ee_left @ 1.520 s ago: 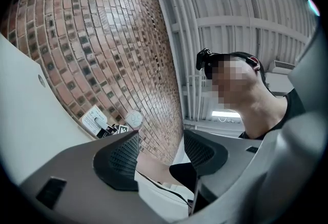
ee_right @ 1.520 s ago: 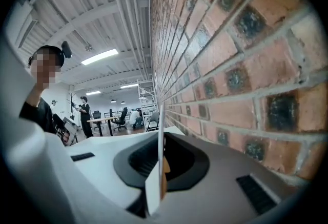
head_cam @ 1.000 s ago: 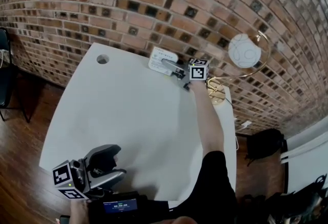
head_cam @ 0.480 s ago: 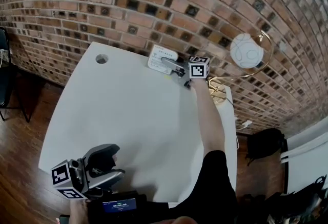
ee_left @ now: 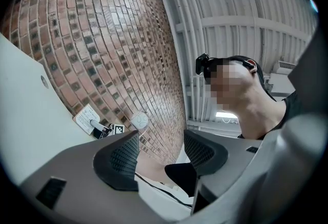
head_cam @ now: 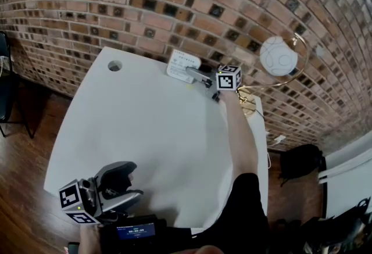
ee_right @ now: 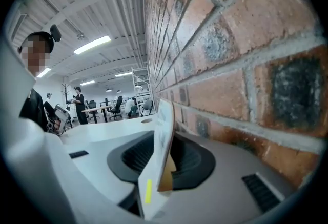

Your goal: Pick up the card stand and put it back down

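Observation:
The card stand (head_cam: 183, 65) is a white printed card on a small base, upright at the far edge of the white table (head_cam: 145, 131) against the brick wall. My right gripper (head_cam: 199, 76) reaches it from the right. In the right gripper view the card stand (ee_right: 165, 130) stands edge-on between the two dark pads (ee_right: 134, 159), and they do not press on it. These jaws have just been opening. My left gripper (head_cam: 129, 181) rests at the near left corner, tilted upward. Its jaws (ee_left: 161, 148) are open with nothing between them.
A round white lamp (head_cam: 279, 56) on a gold ring with a gold base (head_cam: 247, 108) stands right of the card stand. A cable hole (head_cam: 115, 65) sits in the far left corner. A black device (head_cam: 136, 231) lies at the near edge. A black bag (head_cam: 299, 163) is on the floor.
The right gripper's marker cube has drifted slightly to the right, away from the card stand. The card stand stays at the wall. The left gripper has not moved.

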The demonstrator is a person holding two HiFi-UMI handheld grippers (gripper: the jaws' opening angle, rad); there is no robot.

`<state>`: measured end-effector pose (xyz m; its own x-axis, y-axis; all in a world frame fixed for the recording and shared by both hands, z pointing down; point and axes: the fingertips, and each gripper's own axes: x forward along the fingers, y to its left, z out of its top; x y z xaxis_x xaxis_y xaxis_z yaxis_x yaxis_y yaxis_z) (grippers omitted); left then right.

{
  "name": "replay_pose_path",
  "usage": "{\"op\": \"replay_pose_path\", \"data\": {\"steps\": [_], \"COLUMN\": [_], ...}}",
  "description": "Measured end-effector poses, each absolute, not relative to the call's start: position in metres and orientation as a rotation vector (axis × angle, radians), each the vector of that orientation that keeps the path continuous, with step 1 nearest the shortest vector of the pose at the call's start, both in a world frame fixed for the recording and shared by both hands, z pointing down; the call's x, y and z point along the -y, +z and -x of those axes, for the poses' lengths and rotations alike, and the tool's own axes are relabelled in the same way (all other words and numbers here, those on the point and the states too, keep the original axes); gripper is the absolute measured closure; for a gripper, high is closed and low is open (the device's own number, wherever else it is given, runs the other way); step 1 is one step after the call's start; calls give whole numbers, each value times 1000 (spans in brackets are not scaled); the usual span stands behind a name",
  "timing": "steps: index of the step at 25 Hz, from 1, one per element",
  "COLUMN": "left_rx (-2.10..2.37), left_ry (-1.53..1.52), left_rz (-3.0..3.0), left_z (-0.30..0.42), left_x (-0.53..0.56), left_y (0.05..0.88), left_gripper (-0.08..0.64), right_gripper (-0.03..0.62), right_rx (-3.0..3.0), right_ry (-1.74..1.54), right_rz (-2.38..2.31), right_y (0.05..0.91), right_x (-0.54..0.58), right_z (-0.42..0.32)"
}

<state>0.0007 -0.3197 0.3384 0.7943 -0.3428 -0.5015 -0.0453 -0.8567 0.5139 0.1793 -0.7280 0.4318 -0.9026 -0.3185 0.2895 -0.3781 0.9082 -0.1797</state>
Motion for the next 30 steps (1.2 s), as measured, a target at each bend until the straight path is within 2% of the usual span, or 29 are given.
{"op": "replay_pose_path", "data": {"steps": [5, 10, 15, 17, 20, 25, 30], "left_rx": [282, 306, 347, 350, 332, 294, 243], "left_ry": [-801, -813, -834, -844, -860, -848, -812], "left_rz": [-2500, -2479, -2470, -2483, -2507, -2553, -2593], "left_z": [-4, -2, 5, 7, 8, 5, 0], "left_x": [320, 323, 317, 309, 293, 254, 213], "left_y": [341, 343, 338, 332, 321, 308, 305], "left_gripper": [291, 293, 293, 293, 293, 293, 293], "right_gripper": [382, 374, 380, 399, 479, 526, 544], "right_rx": [2769, 2687, 2727, 2758, 2846, 3107, 3283], "right_ry": [373, 383, 290, 187, 46, 49, 88], "right_rz": [-700, -941, -911, -868, -797, -697, -719], "right_y": [431, 427, 403, 385, 349, 287, 259], "right_x": [727, 711, 645, 604, 525, 382, 263], "right_z": [-197, -229, -229, -222, -202, -165, -154]}}
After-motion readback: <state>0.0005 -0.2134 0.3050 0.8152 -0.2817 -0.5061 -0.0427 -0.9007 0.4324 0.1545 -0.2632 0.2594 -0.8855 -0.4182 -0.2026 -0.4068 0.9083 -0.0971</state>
